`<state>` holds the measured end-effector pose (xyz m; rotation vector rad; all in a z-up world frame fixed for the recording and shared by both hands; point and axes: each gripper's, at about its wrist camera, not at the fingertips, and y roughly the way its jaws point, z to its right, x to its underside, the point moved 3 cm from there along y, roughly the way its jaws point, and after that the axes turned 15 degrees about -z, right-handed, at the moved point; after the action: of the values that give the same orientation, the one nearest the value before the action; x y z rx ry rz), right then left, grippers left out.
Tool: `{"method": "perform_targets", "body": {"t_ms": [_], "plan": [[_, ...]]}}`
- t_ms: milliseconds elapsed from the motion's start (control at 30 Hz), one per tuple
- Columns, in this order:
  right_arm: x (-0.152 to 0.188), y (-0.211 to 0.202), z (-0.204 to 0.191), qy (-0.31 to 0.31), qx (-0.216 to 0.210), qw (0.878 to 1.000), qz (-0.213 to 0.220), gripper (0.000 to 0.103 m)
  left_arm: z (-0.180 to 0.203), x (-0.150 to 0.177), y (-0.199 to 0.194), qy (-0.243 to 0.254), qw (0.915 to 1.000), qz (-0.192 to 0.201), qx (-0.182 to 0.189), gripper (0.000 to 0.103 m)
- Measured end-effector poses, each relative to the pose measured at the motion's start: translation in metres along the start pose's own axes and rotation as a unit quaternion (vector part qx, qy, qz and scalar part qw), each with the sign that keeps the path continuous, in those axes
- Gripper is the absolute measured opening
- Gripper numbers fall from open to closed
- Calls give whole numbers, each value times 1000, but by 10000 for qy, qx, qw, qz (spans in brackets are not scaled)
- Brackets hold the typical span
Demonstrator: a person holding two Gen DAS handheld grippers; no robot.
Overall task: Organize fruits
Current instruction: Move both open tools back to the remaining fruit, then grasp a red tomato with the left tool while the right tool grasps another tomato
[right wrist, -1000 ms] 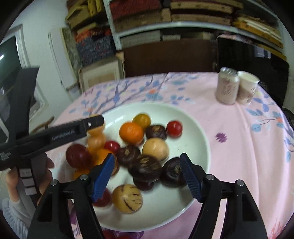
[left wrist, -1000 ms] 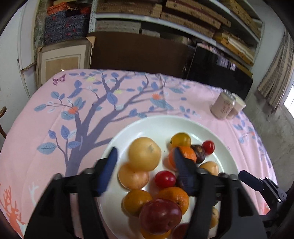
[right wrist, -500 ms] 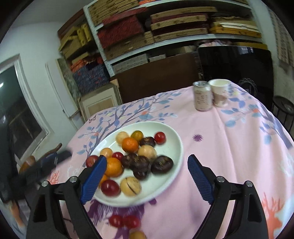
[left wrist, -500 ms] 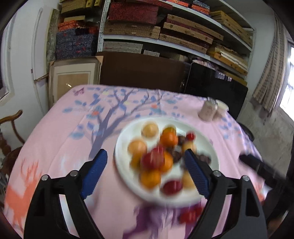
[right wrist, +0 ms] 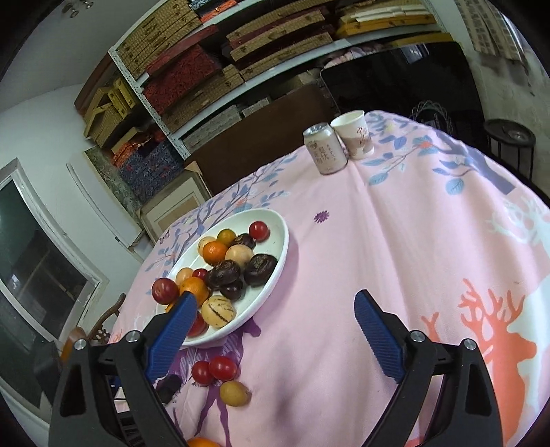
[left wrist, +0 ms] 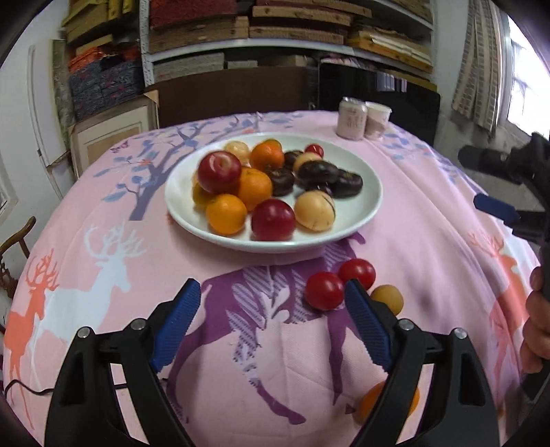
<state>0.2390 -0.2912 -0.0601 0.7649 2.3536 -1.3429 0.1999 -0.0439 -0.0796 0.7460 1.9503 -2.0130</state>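
Observation:
A white plate holds a pile of fruits: red apples, oranges, dark fruits and a pale striped fruit. The plate also shows in the right wrist view. Two red tomatoes and a small yellow fruit lie on the cloth near the plate. An orange lies half hidden behind my left finger. My left gripper is open and empty, held back from the plate. My right gripper is open and empty, to the right of the plate.
A pink can and a paper cup stand at the table's far edge. The table has a pink cloth with deer and tree prints. Shelves with boxes stand behind. A wooden chair is at the left.
Both grippers have pulled back and up from the plate, which looks smaller and farther. The loose tomatoes, yellow fruit and orange on the cloth have come into view.

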Motion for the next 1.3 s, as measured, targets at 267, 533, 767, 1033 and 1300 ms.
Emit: {"method": "perform_targets", "body": {"t_ms": [267, 533, 767, 1033, 1300], "plan": [[4, -3, -12, -218, 92, 9997, 36, 95, 3, -8, 16, 29, 9997, -219, 58, 86], [5, 2, -11, -231, 155, 9996, -40, 95, -4, -9, 17, -28, 9990, -166, -422, 93], [5, 3, -11, -226, 203, 9995, -47, 95, -29, -4, -1, -452, 9987, 23, -219, 85], [5, 4, -11, -242, 167, 9995, -69, 95, -5, -1, 23, 126, 9991, -397, 15, 42], [7, 6, -13, -263, 200, 9994, -138, 95, -5, 3, 24, 60, 9986, -428, 306, 29]]}}
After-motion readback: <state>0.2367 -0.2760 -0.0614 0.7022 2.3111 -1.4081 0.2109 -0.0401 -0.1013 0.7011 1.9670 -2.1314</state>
